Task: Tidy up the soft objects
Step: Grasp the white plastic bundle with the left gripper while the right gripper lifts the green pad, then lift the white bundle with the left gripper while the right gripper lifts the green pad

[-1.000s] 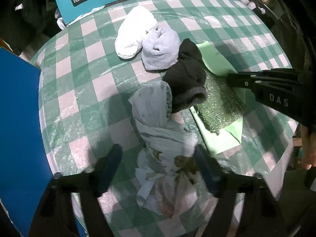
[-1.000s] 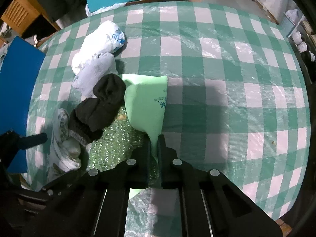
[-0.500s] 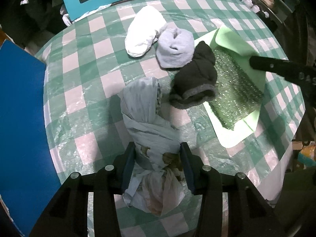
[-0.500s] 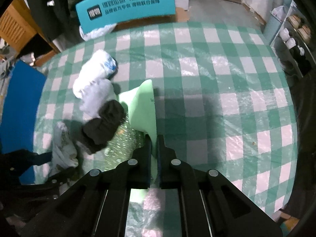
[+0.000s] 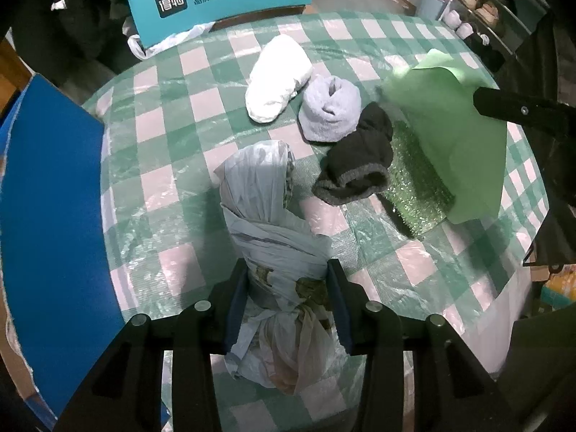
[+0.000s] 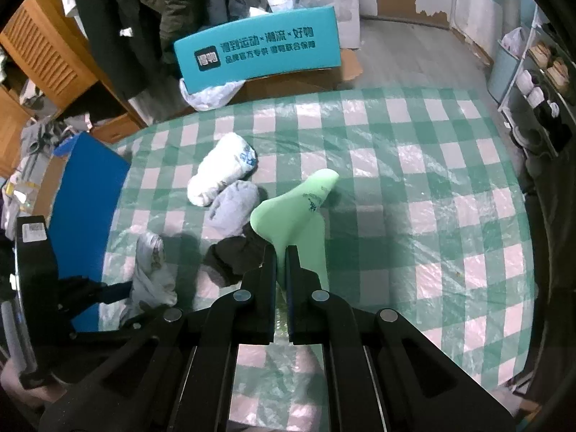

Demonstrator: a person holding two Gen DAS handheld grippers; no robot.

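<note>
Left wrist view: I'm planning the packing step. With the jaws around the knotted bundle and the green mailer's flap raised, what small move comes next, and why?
Probably lift the knotted bundle toward the green bubble mailer. The left gripper has just been closing and now presses the bundle's sides, while the right gripper, shut on the mailer's flap, holds it raised, showing the bubble lining.

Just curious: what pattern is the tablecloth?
Green and white checks on the tablecloth, clearest in the right wrist view.

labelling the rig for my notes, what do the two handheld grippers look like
Both are matte black. The left gripper has angular black linkage arms with round silver bolt heads and dark blue pads lining its fingers. The right gripper has the same black linkage, silver bolts and flat narrow fingers. No sleeves or cables show.
</note>
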